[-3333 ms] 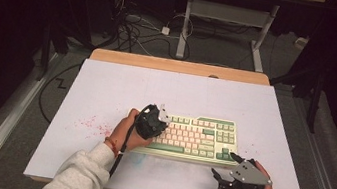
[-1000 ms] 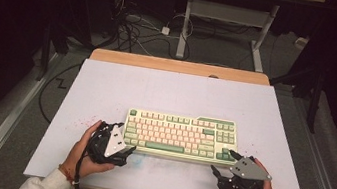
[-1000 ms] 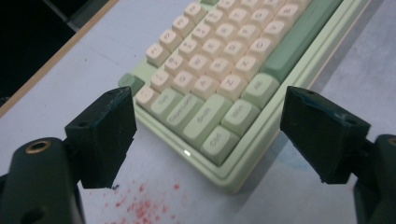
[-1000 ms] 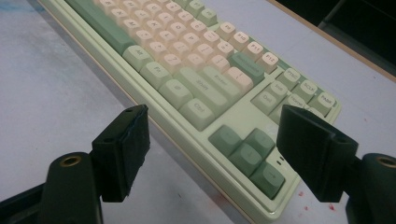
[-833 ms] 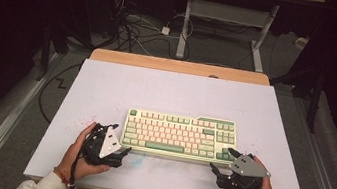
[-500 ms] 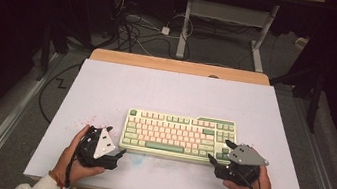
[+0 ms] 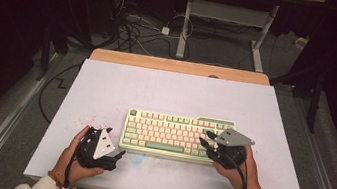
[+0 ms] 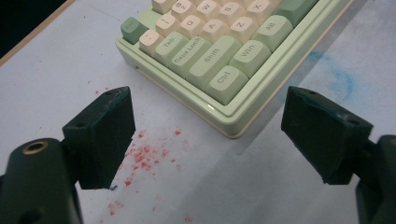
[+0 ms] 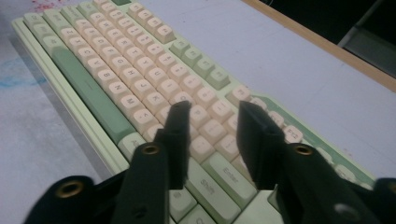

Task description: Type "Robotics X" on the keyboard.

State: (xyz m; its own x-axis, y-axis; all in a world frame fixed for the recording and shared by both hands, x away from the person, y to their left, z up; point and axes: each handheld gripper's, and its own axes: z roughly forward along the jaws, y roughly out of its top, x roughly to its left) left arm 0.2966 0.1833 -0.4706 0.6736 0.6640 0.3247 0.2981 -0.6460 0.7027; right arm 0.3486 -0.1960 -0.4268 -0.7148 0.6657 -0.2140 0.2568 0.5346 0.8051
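Your right tool (image 7: 210, 140) is hovering over the keyboard (image 7: 171, 133) at lower centre of the high view, its jaws having just been narrowing with nothing between them, probably to poke one key. Your left tool (image 7: 116, 156), jaws spread wide, is waiting beside the keyboard's corner on the table (image 7: 167, 92).

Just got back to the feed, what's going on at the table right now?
A person works a green and cream keyboard on the white table with two handheld grippers. The right gripper is over the keys at the keyboard's right end; its jaws have just been closing, a gap remains, and nothing is clamped between them. The left gripper sits wide open just off the left front corner, near red specks, touching nothing.
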